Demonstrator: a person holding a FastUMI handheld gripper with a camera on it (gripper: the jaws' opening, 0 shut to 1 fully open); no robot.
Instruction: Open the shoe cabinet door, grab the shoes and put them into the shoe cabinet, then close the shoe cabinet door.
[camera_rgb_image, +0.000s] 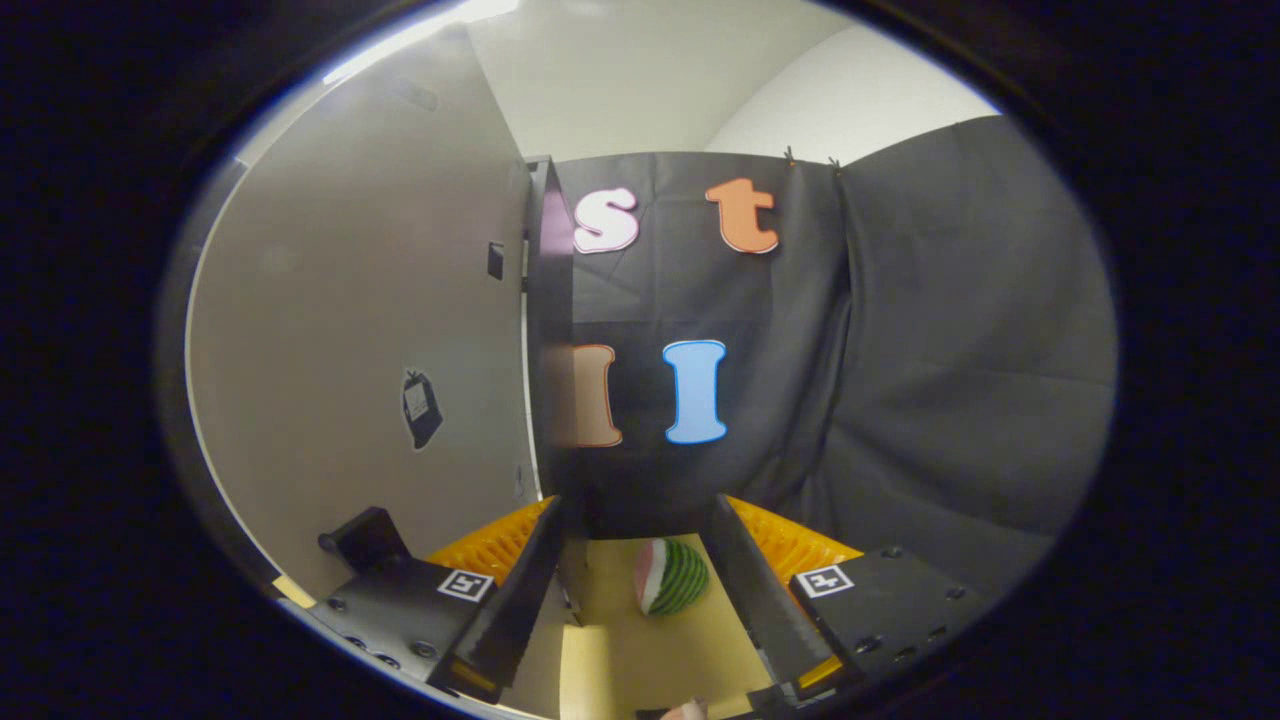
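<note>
The shoe cabinet's grey door (370, 330) stands close on the left of my fingers, its thin edge (528, 330) turned toward me. A black handle (362, 537) juts from the door just beside the left finger (520, 590). A small black fitting (495, 260) sits high near the door's edge, and a black sticker (421, 408) lower down. My gripper (638, 510) is open and its fingers hold nothing. I cannot tell whether the left finger touches the door.
A toy watermelon slice (672, 577) lies on a tan surface (640, 650) seen between the fingers, below them. Black cloth (950, 380) walls the booth ahead and to the right. A glossy dark panel (550, 300) stands just behind the door's edge.
</note>
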